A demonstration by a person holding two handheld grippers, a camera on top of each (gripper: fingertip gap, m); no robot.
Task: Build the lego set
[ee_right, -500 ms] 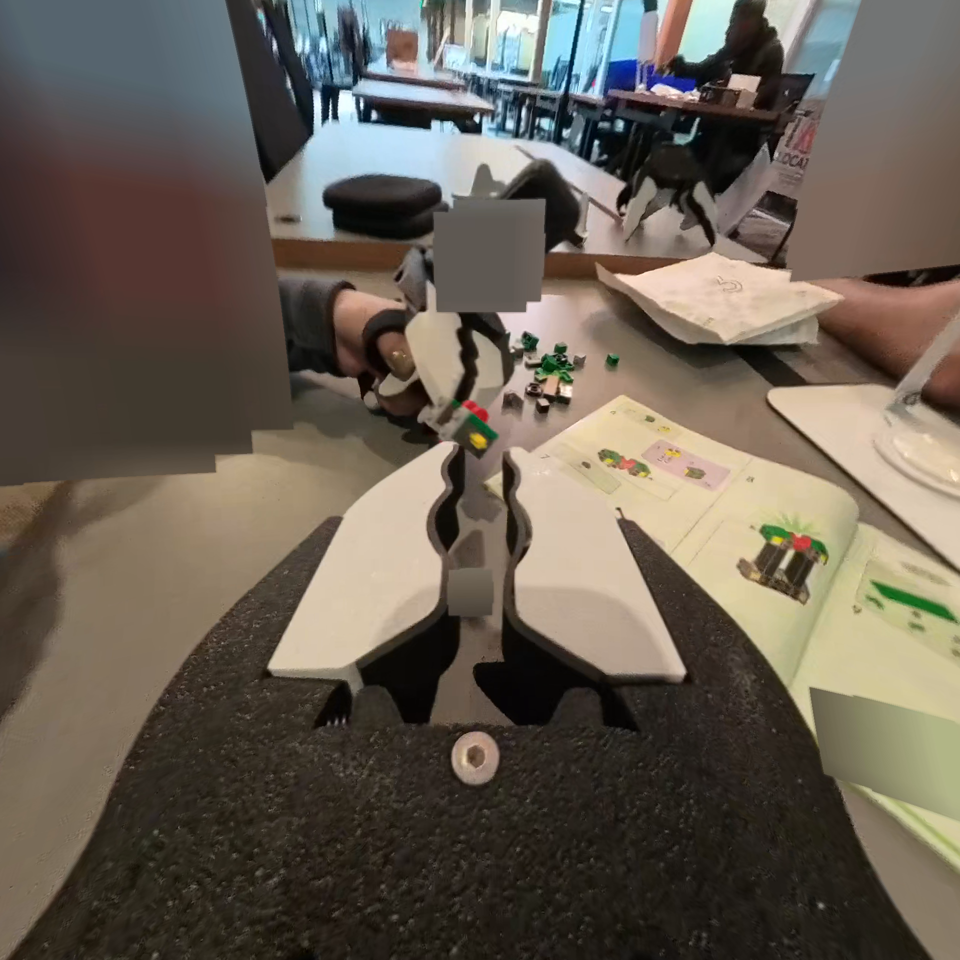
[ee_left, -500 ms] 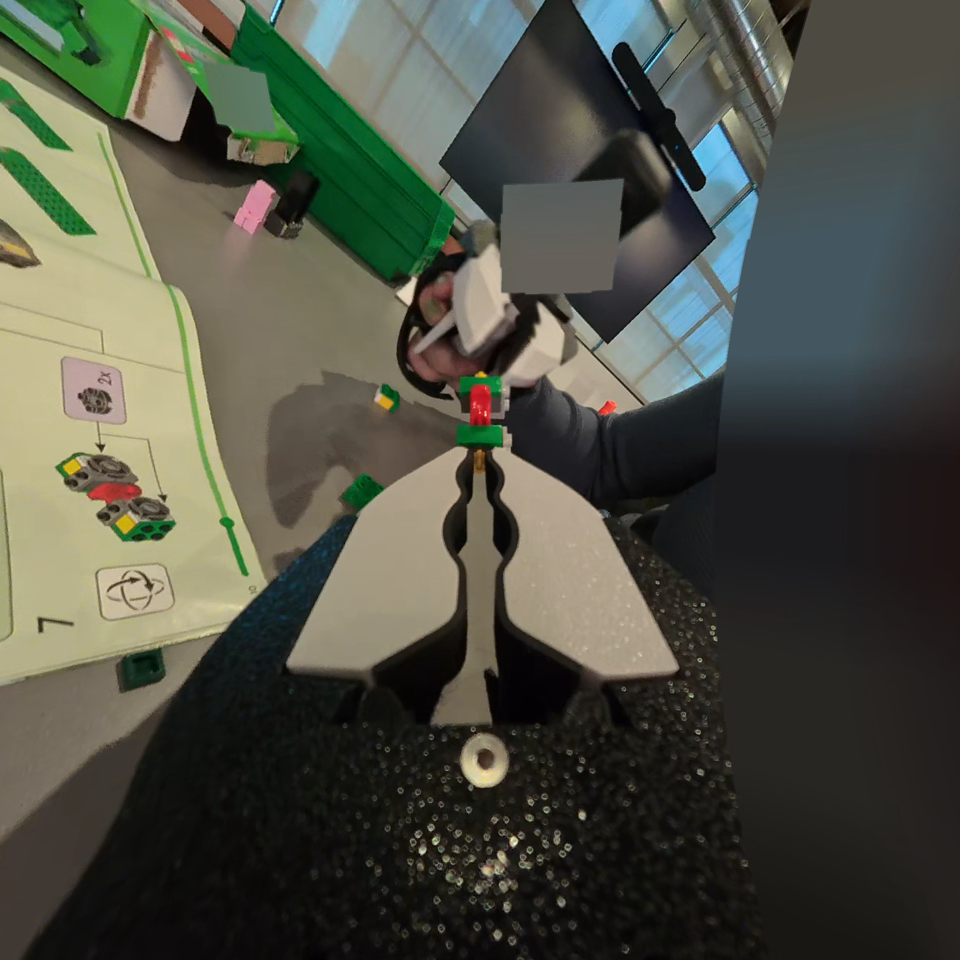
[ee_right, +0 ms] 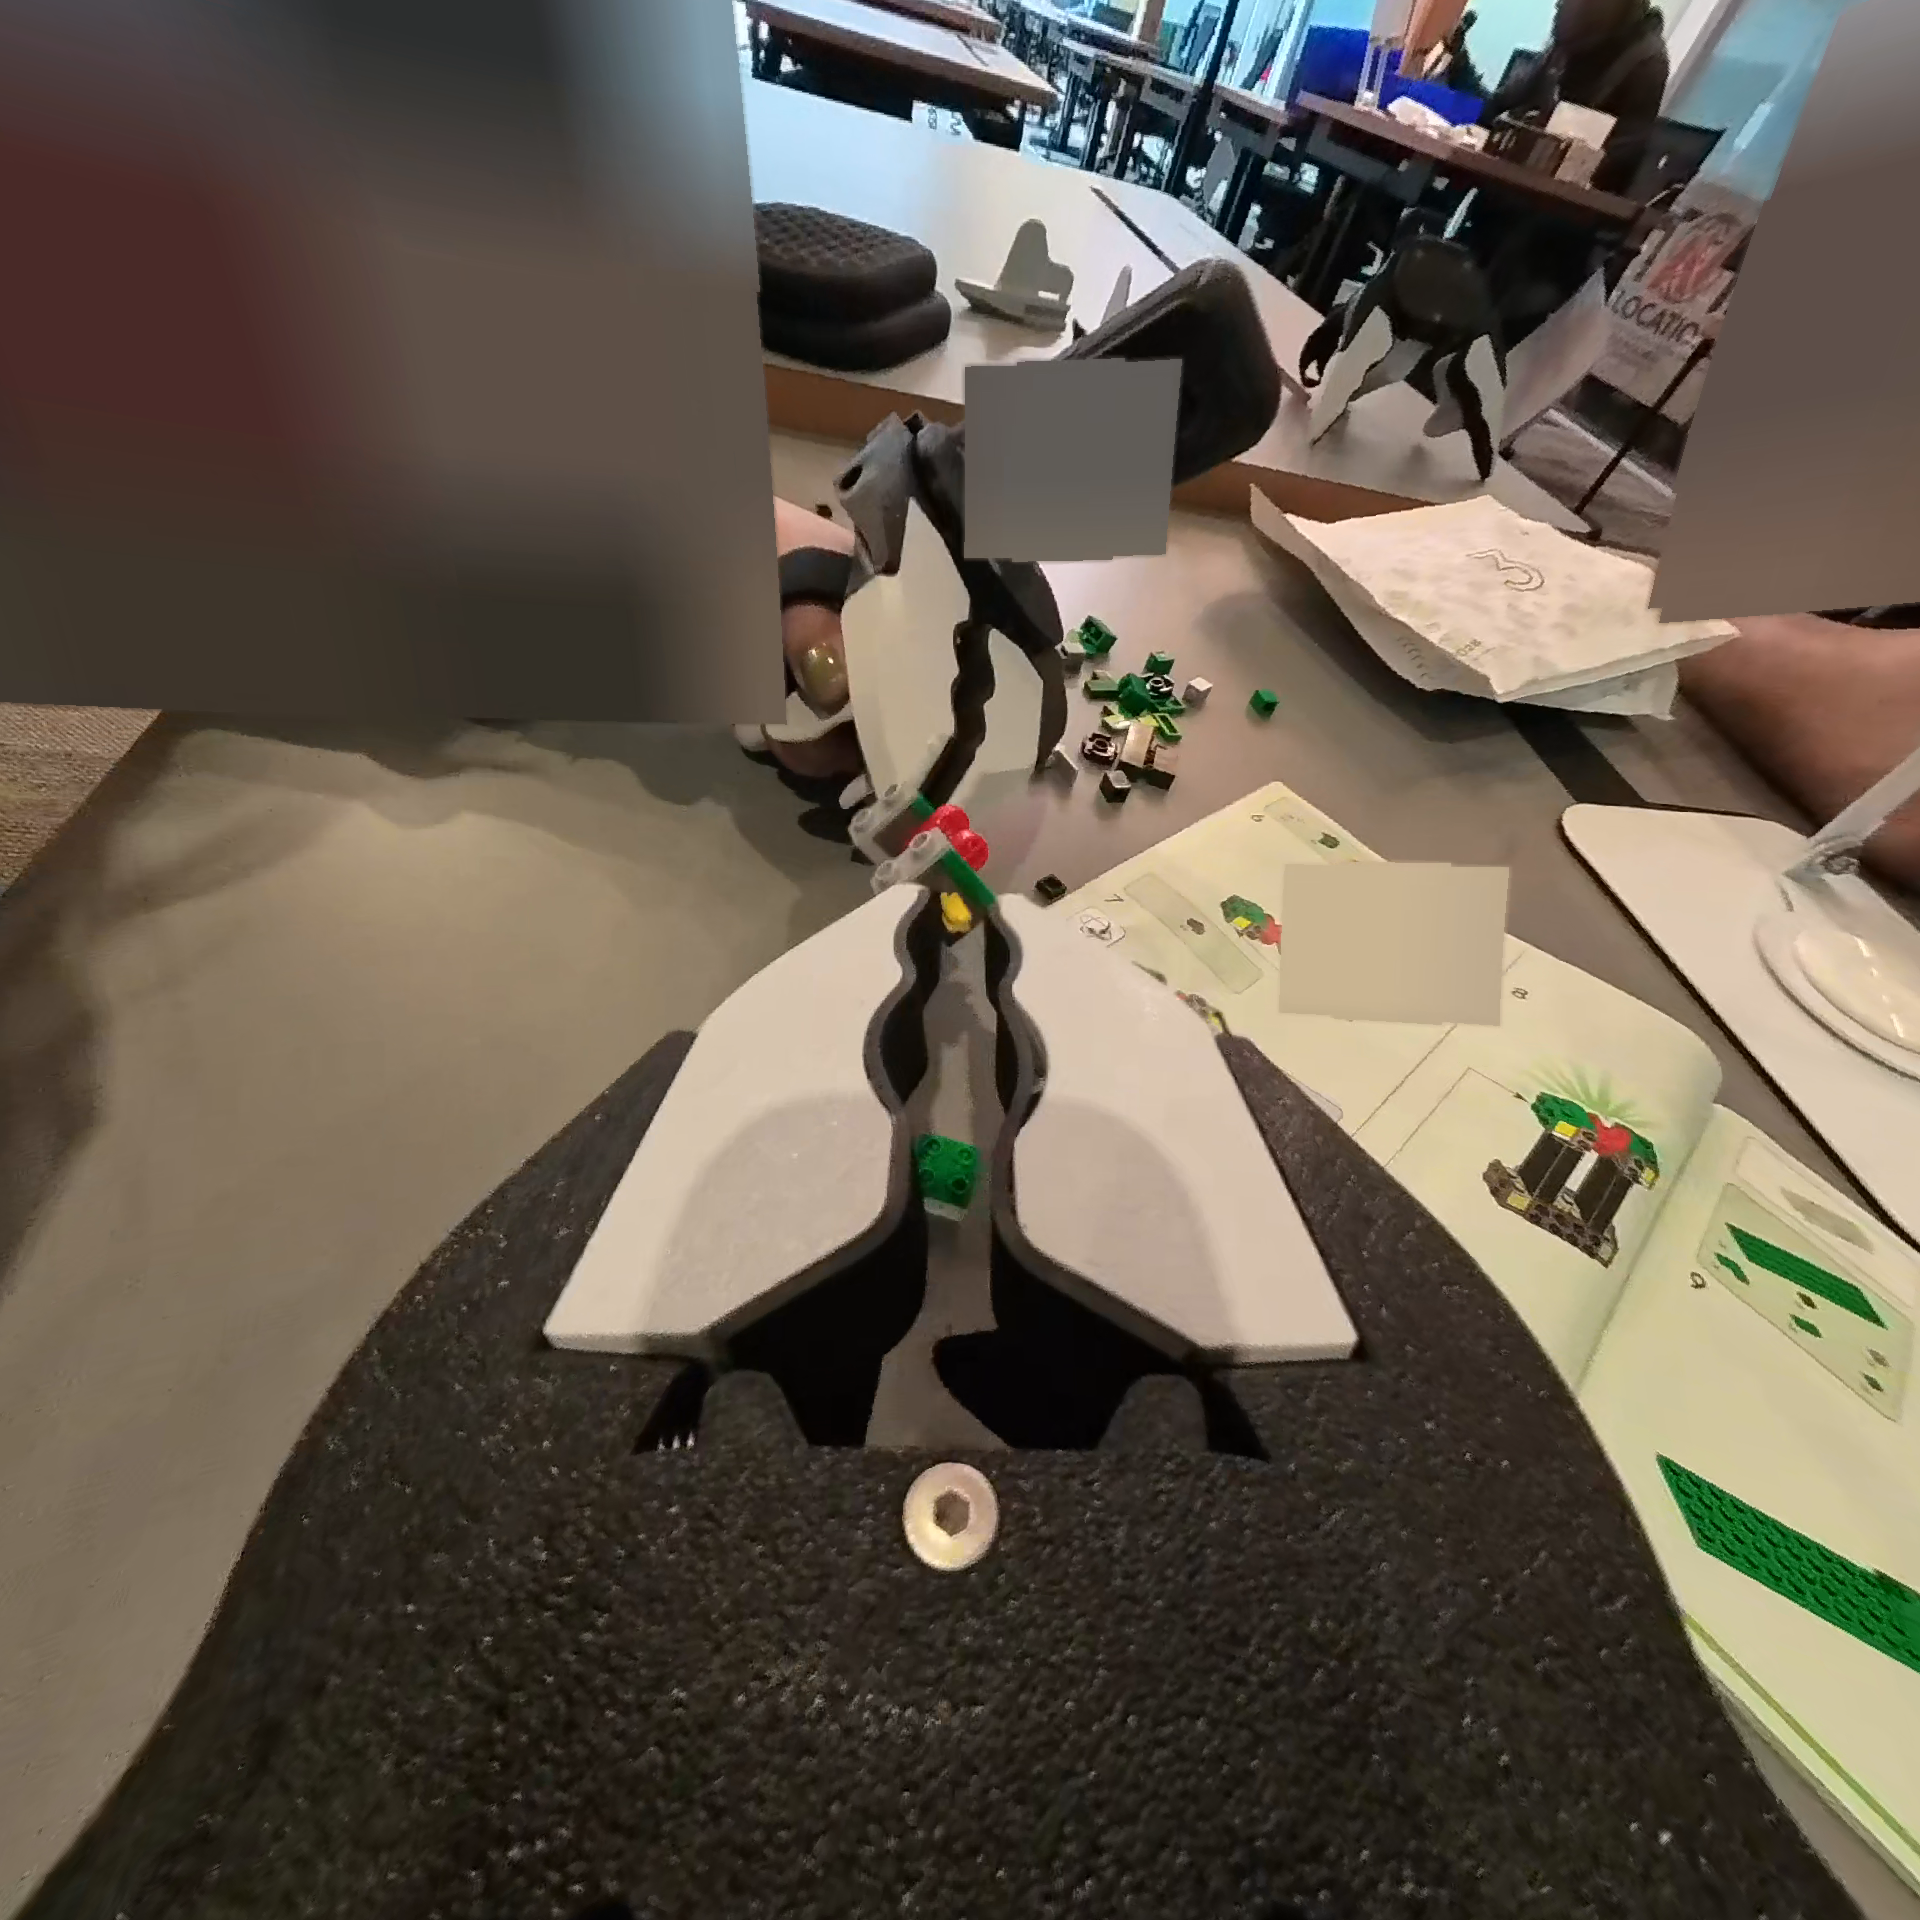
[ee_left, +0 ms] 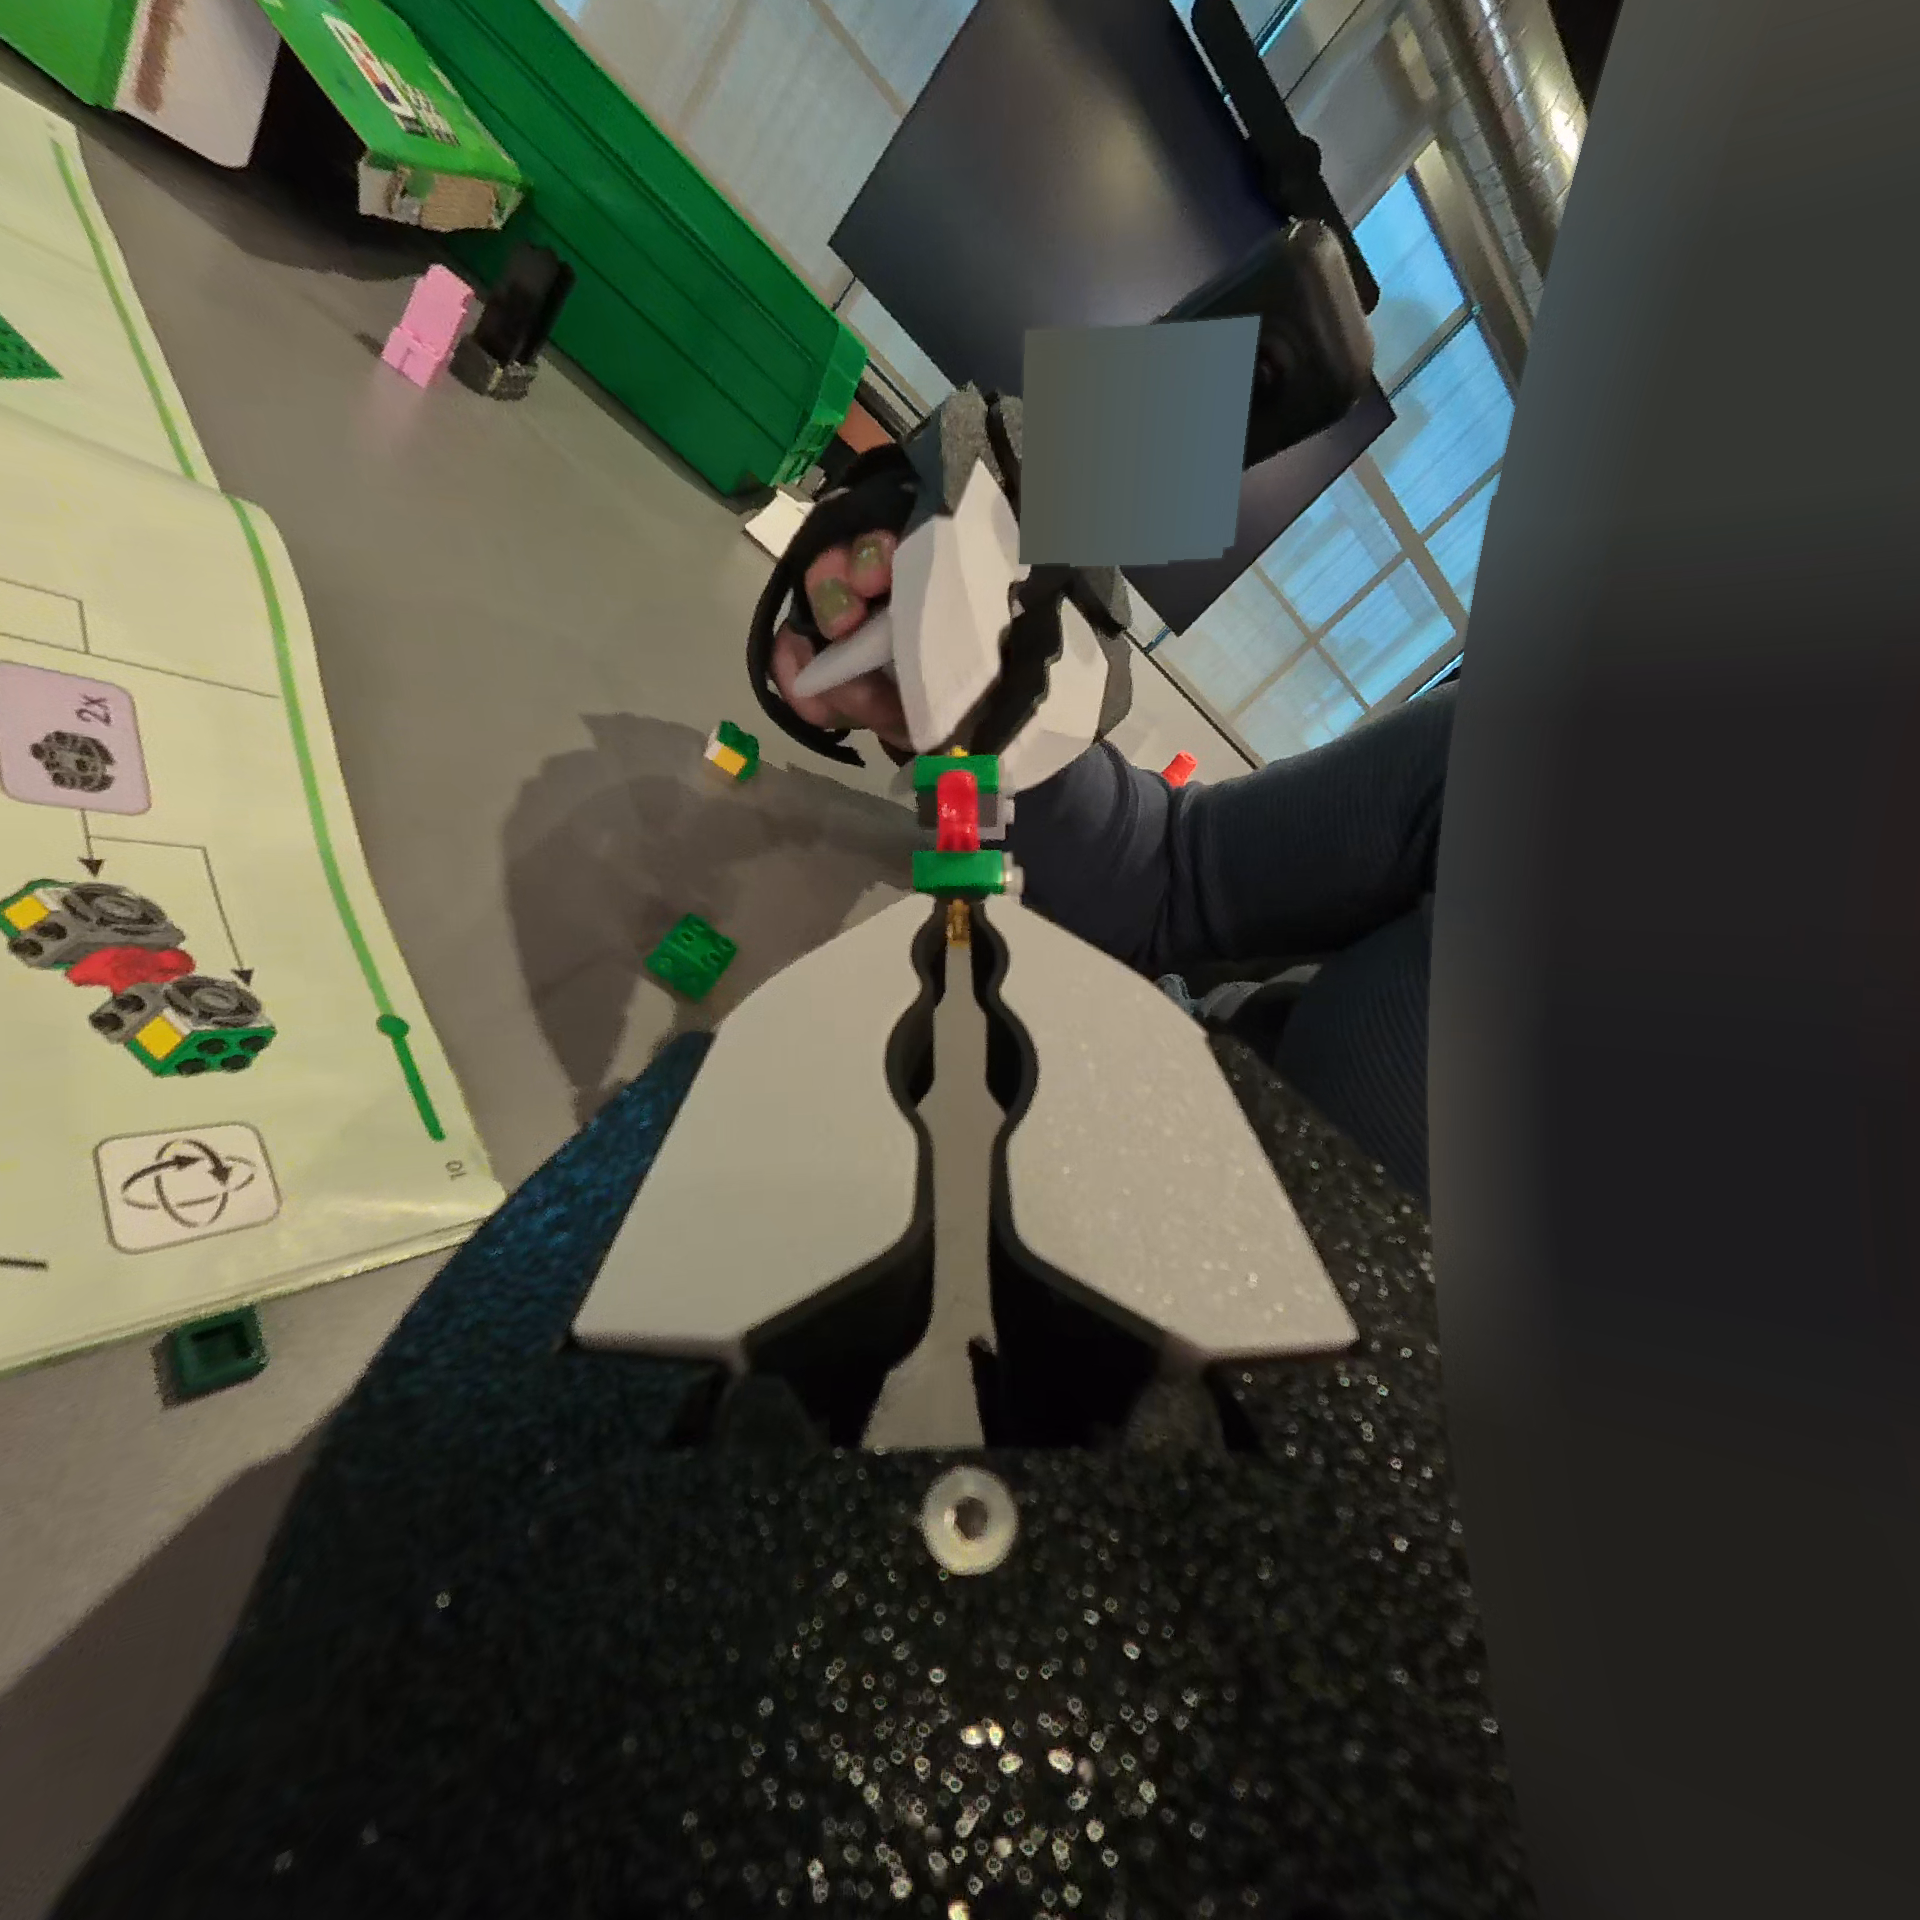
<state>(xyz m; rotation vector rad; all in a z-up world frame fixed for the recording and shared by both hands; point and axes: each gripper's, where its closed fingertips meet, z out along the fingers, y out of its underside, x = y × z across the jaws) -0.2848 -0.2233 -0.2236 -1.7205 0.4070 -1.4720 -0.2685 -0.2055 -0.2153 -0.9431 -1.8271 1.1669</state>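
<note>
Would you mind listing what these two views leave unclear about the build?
- Left wrist view: the right tool hides the far end of the small assembly.
- Right wrist view: loose pieces are too small to identify.
- Both views: blur patches cover large areas.

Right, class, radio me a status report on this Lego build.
Left gripper and right gripper both shut on the small Lego assembly, held above the table. Nothing between them. Loose green brick lies below.
</note>
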